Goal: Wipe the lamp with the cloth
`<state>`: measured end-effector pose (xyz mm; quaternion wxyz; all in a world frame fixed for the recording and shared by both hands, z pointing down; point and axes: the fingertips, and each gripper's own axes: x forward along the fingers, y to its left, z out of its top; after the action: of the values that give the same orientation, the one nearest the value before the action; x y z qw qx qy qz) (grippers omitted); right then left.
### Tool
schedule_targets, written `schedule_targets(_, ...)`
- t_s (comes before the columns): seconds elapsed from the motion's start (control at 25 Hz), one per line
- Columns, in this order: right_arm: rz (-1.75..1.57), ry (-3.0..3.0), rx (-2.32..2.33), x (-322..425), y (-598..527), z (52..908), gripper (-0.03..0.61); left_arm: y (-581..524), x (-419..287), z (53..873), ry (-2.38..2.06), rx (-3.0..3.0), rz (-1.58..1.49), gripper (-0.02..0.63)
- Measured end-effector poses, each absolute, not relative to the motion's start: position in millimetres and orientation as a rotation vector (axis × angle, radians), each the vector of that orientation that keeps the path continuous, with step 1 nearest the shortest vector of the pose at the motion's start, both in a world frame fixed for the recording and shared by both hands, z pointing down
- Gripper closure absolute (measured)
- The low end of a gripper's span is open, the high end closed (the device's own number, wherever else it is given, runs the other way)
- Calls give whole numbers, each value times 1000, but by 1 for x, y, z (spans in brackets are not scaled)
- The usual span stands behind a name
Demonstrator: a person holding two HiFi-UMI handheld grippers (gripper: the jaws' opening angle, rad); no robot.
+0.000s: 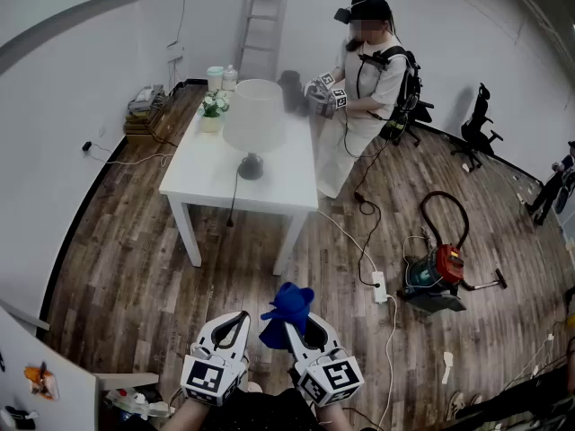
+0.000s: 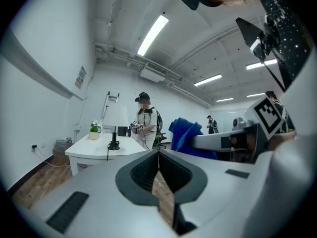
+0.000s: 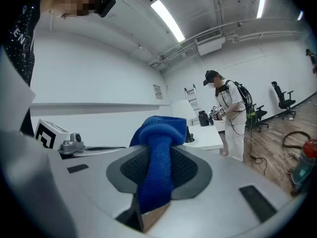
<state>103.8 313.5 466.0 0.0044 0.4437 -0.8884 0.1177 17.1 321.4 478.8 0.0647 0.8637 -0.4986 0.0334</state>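
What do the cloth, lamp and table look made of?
Cloth: blue knit-like fabric, ribbed texture visible, matte.
Lamp: white matte shade, fabric or paper; dark base, material unclear.
Table: smooth white top, probably painted wood or laminate.

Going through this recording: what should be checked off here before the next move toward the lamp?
1. Cloth clamped in right claw: ok.
2. Left claw shut and empty: ok.
3. Lamp upright on table: ok.
4. Lamp within reach: not ok, open floor lies between.
5. Space around lamp free: not ok, a second person stands at the table's far side.
6. Lamp switched off: cannot tell.
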Motion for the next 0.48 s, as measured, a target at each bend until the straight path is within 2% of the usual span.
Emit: schedule_targets(0.48, 321, -2775, 1464, 104, 189, 454, 472, 183, 16, 466, -1441, 2661, 76, 603)
